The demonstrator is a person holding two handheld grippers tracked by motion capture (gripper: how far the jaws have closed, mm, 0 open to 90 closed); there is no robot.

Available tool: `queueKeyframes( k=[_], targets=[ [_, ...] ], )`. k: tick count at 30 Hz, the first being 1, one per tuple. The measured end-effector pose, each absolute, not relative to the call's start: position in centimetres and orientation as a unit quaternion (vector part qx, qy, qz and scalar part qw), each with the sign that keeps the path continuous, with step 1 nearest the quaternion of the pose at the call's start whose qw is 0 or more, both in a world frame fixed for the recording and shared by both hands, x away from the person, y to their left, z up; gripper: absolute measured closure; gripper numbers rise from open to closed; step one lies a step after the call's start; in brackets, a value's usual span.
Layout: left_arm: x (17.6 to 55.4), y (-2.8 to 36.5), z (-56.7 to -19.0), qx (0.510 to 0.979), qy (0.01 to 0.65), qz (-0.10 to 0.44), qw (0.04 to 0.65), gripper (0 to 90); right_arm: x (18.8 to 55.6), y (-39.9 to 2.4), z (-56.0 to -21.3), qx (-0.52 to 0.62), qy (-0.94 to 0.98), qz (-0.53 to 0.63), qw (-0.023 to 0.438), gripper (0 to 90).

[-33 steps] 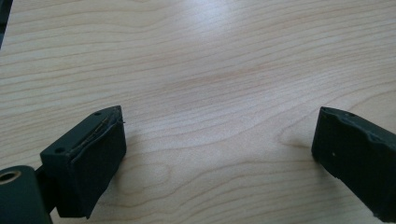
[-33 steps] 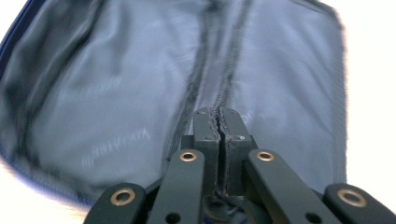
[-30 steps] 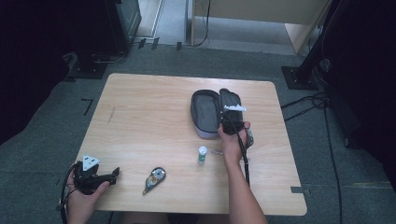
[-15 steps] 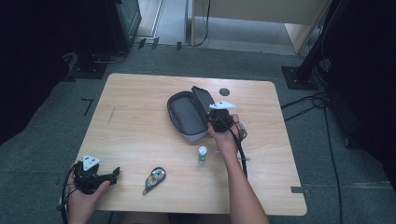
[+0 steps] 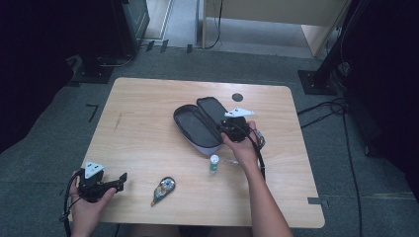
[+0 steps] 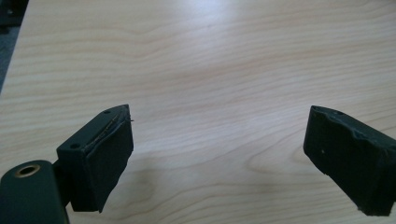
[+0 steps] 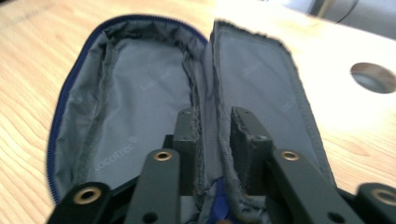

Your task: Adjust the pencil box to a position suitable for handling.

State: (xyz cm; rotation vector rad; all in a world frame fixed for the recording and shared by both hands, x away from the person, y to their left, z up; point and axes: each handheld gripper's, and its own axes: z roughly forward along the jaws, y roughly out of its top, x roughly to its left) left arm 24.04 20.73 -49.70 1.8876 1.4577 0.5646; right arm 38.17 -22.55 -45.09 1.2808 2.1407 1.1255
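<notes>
Pencil case (image 5: 200, 126): lying open near the middle of the wooden table (image 5: 148, 123), grey lining facing up, both halves spread flat.
Right gripper (image 7: 212, 140): jaws straddling the case's rim between the halves; they have just been opening, a small gap showing at one pad.
Left gripper (image 5: 118, 180): resting at the near left edge, jaws standing wide apart over bare wood, holding nothing.
Glue stick (image 5: 214, 163): standing upright just beside the case.
Correction tape (image 5: 163, 189): lying between the two hands.
</notes>
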Motion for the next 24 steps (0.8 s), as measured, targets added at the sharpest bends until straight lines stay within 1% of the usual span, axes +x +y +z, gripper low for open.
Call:
queueKeyframes(
  k=[2, 4, 7, 9, 10, 13, 17, 24],
  targets=[
    [24.2, 20.1, -49.3, 0.725, 0.555, 0.212, 0.349, 8.8, 37.3, -22.8, -44.7, 0.480, 0.754, 0.402, 0.200, 66.3],
    [24.6, 19.3, -48.8, 0.728, 0.547, 0.206, 0.358, 8.8, 36.5, -23.1, -44.7, 0.511, 0.741, 0.386, 0.205, 62.9],
    [25.1, 18.4, -48.3, 0.734, 0.536, 0.201, 0.364, 8.8, 35.1, -24.1, -44.7, 0.547, 0.712, 0.398, 0.188, 60.3],
    [25.8, 17.4, -47.6, 0.740, 0.523, 0.208, 0.367, 8.8, 34.3, -24.7, -44.9, 0.559, 0.703, 0.399, 0.187, 60.8],
    [26.1, 17.2, -47.4, 0.739, 0.524, 0.210, 0.368, 8.8, 33.9, -24.9, -45.0, 0.562, 0.701, 0.398, 0.186, 62.5],
    [26.8, 16.7, -47.2, 0.738, 0.524, 0.214, 0.367, 8.8, 33.3, -25.1, -45.5, 0.565, 0.701, 0.394, 0.185, 62.9],
    [28.8, 15.5, -47.0, 0.746, 0.519, 0.213, 0.361, 8.8, 32.4, -25.5, -46.4, 0.579, 0.692, 0.398, 0.164, 61.9],
    [30.5, 14.8, -46.3, 0.744, 0.516, 0.208, 0.370, 8.8, 32.7, -25.6, -46.9, 0.594, 0.682, 0.412, 0.112, 64.3]
  ],
)
